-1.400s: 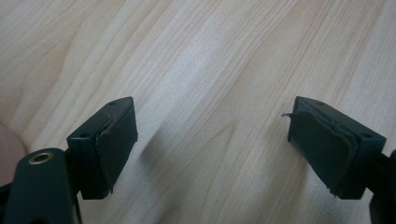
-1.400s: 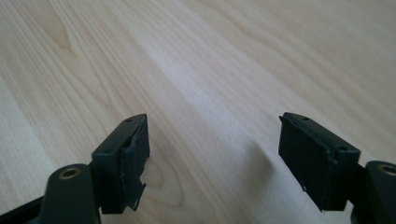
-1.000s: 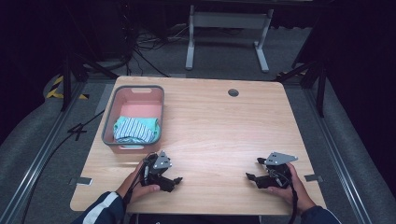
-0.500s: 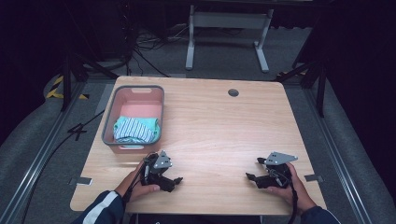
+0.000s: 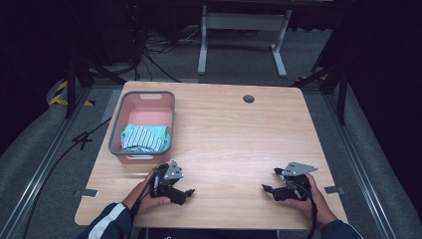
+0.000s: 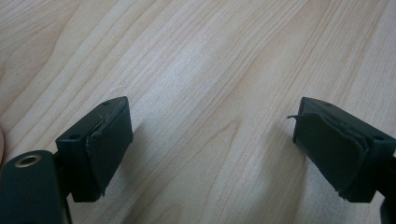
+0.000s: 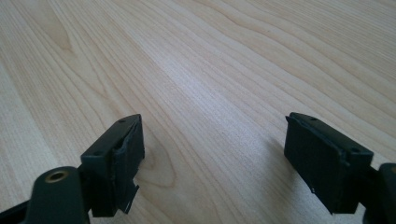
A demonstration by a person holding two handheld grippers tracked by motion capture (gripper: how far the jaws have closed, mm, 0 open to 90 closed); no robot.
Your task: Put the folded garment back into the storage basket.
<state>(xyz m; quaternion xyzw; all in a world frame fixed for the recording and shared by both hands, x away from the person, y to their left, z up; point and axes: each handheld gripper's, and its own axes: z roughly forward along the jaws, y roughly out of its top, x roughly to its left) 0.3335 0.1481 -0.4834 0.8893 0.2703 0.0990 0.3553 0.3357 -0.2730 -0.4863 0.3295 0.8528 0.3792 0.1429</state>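
On the near left of the wooden table (image 5: pixel 234 139) my left gripper (image 5: pixel 188 193) rests in a hand, jaws pointing right. Its own view has the left gripper (image 6: pixel 212 149) open wide, with bare wood between the pads. At the near right, my right gripper (image 5: pixel 267 189) lies in the other hand and points left. Seen from its own camera, the right gripper (image 7: pixel 212 161) is open too, and nothing is between its fingers. A grey basket (image 5: pixel 117 124) with a pink floor stands at the left of the table. Folded teal and white striped cloth (image 5: pixel 145 138) lies in its near end.
A round cable hole (image 5: pixel 249 98) is set in the table's far side. Beyond the table stands a grey metal frame (image 5: pixel 241 30) on a dark floor with cables. Dark rails run along both sides.
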